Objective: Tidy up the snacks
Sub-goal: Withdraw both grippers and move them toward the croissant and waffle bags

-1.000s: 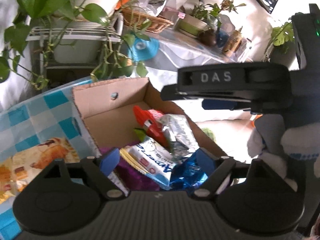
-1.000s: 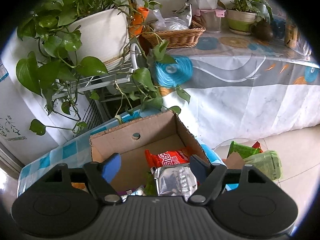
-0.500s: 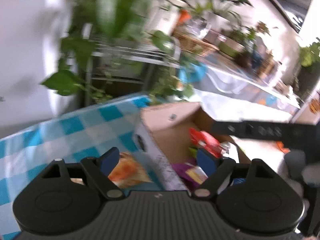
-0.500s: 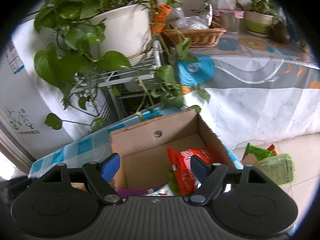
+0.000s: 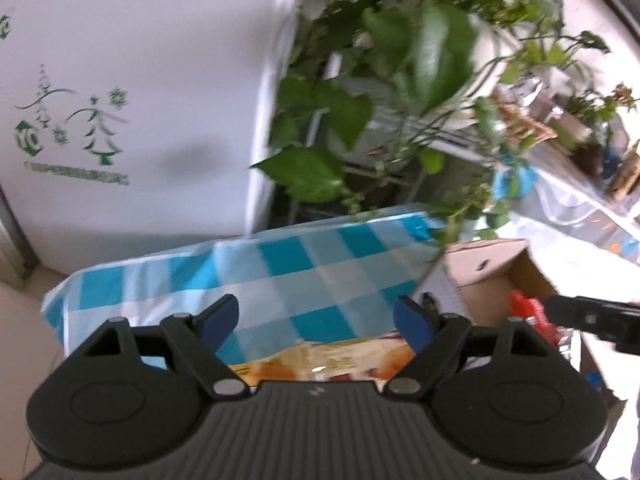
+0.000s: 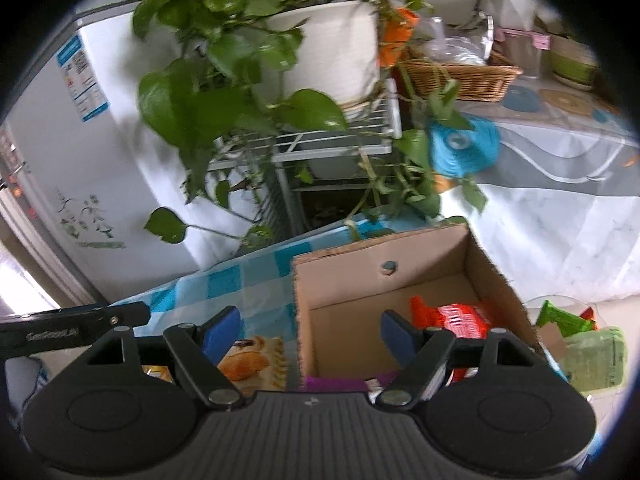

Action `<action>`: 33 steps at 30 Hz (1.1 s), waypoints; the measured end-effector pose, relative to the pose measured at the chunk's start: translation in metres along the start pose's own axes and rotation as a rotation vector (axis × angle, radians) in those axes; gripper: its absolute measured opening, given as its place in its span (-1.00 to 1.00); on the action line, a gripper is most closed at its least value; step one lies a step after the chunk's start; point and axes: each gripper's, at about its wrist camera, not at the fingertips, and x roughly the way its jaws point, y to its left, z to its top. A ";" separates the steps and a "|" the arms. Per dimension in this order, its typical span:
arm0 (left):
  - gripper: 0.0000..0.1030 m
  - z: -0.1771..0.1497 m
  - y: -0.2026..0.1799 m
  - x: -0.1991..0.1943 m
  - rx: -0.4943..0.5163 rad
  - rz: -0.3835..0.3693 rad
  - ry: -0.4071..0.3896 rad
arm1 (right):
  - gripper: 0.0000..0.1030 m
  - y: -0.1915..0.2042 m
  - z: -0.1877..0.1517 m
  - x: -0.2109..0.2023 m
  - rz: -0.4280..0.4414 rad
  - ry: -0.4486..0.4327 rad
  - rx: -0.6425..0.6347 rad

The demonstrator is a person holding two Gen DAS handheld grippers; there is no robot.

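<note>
Count: one cardboard box [image 6: 404, 280] is sitting open-topped on one blue-and-white checked cloth [image 5: 280, 268]. Inside the box, one red snack packet [image 6: 456, 318] is lying at the right side of the floor, and a strip of purple wrapper [image 6: 336, 382] is showing at the near edge; anything else in there is hidden behind the gripper body. One pastry-print snack bag [image 6: 252, 360] is lying on the cloth just left of the box, outside it. To the right of the box, lower down, one green packet [image 6: 564, 320] and one pale green bag [image 6: 596, 360] are lying near each other.

Left gripper [image 5: 316, 322]: fingers standing wide apart, nothing between them. It is hovering over the checked cloth, with the pastry-print snack bag [image 5: 320, 364] showing just below and between the blue pads [image 5: 218, 318]. No contact visible.

Right gripper [image 6: 312, 332]: fingers likewise spread wide, holding nothing. It is hanging over the near left wall of the box; the left pad is over the bag outside, the right pad is over the box interior. Whether either pad is touching the cardboard cannot be told.

Background: one large white pot [image 6: 324, 48] of trailing green plant is standing on a white wire rack [image 6: 320, 140] at the far side, with one wicker basket [image 6: 460, 74] to its right. One white appliance [image 5: 132, 92] with green markings is standing at far left.
</note>
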 end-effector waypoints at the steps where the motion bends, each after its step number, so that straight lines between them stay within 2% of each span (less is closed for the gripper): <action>1: 0.64 -0.001 0.004 0.003 0.000 0.019 0.006 | 0.60 0.003 0.000 0.001 0.005 0.003 -0.004; 13: 0.64 -0.014 0.039 0.055 -0.035 0.230 0.098 | 0.41 0.037 -0.010 0.028 0.081 0.069 -0.074; 18: 0.64 -0.018 0.045 0.073 0.004 0.298 0.119 | 0.39 0.049 -0.014 0.044 0.102 0.102 -0.097; 27: 0.64 -0.027 0.046 0.086 0.117 0.312 0.184 | 0.39 0.064 -0.021 0.076 0.130 0.165 -0.124; 33: 0.65 -0.033 0.050 0.075 0.173 0.272 0.216 | 0.39 0.067 -0.024 0.093 0.121 0.196 -0.127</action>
